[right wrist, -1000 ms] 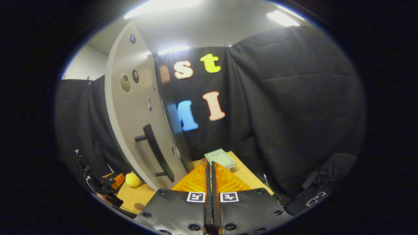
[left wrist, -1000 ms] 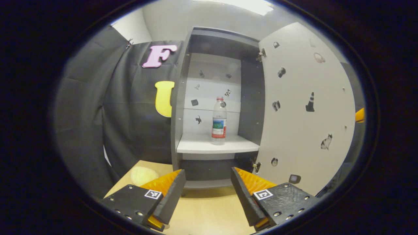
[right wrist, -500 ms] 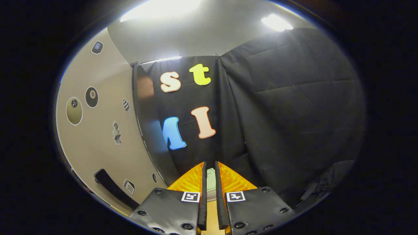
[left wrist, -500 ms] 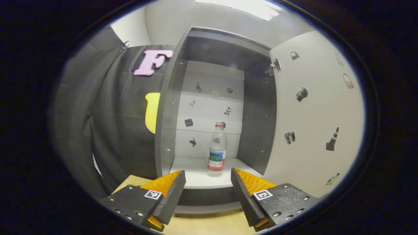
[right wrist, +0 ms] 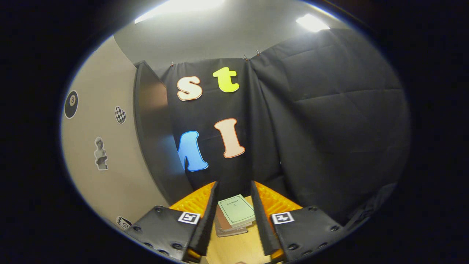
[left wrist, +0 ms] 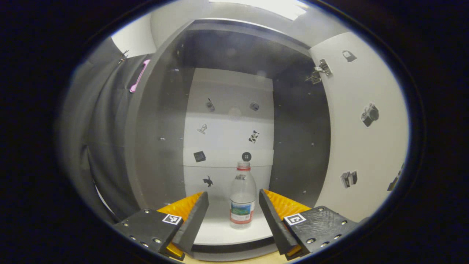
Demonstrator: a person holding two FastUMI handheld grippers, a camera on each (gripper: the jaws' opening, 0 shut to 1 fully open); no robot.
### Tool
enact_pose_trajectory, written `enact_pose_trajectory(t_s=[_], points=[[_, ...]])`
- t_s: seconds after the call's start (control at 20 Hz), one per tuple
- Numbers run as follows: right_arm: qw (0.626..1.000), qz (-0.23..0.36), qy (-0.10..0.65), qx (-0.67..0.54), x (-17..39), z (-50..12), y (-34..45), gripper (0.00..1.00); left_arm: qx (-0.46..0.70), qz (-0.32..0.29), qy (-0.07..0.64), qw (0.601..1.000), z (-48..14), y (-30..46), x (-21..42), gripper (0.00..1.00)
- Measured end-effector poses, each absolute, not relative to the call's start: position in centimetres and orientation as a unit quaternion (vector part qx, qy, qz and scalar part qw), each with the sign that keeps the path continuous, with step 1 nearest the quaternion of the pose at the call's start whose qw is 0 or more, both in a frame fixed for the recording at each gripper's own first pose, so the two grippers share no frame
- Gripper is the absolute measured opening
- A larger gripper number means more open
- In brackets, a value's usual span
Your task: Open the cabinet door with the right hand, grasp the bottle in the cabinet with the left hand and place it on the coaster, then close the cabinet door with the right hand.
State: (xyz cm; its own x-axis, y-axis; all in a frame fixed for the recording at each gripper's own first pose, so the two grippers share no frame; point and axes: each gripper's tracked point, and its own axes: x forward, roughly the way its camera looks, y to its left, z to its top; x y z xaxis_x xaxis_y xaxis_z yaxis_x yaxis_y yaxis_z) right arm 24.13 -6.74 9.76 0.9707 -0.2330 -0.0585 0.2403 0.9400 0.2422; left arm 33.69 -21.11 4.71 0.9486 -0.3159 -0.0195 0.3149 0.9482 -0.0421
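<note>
Left gripper view is closing in: the left gripper (left wrist: 233,200), fingers spread, is now flanking the clear, red-capped plastic bottle (left wrist: 242,198) standing on the cabinet's smooth white shelf (left wrist: 220,229), untouched. Rightward, the right gripper (right wrist: 232,198) is spreading wider, framing flat stacked books (right wrist: 234,214).

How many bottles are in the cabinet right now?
1. The bottle stands upright on the cabinet shelf, between the open left claw's fingers; lower shelves are hidden.
</note>
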Motion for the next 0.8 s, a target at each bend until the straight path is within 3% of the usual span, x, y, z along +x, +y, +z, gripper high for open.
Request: enact_pose_trajectory(t_s=[0.05,0.15,0.35,0.4,0.8], points=[[0.984,-0.125,0.017,0.123,24.2,9.5,-7.1,0.72,-0.021,-0.162,0.019,0.986,4.3,-21.5,34.5,0.83],[0.983,-0.136,0.022,0.119,24.8,9.0,-7.9,0.84,-0.025,-0.173,0.027,0.984,3.3,-22.7,36.4,0.83],[0.978,-0.163,0.036,0.126,24.8,7.7,-9.3,0.84,-0.003,-0.180,0.041,0.983,2.0,-24.2,38.7,0.86],[0.977,-0.167,0.036,0.130,24.8,7.6,-9.6,0.92,0.000,-0.180,0.041,0.983,1.7,-24.4,39.2,0.86],[0.968,-0.196,0.042,0.151,23.8,6.6,-11.4,0.92,-0.007,-0.191,0.051,0.980,-0.6,-26.2,41.8,0.86]])
